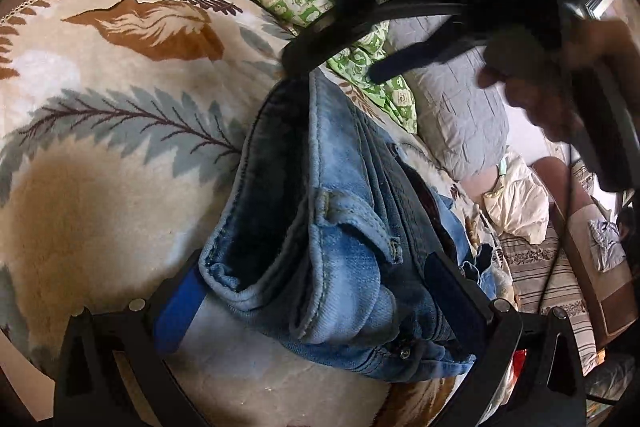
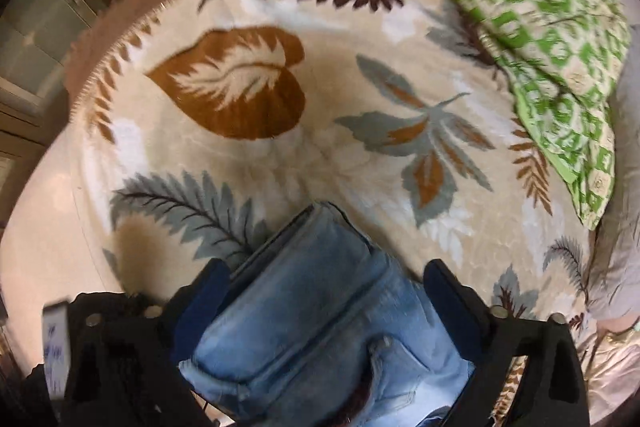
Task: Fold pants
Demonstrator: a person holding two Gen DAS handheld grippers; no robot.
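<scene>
Faded blue denim pants [image 1: 340,251], folded into a thick bundle, lie between the blue-padded fingers of the left gripper [image 1: 320,291], whose jaws stand wide around the waistband end; whether the pads press on it I cannot tell. Over the far end, the right gripper [image 2: 326,291] points down with jaws spread wide on either side of the denim, pads not plainly touching. Beneath lies a cream fleece blanket with brown and grey leaves [image 2: 280,155], with a green-and-cream checked cloth [image 2: 540,27] crumpled at its far edge.
</scene>
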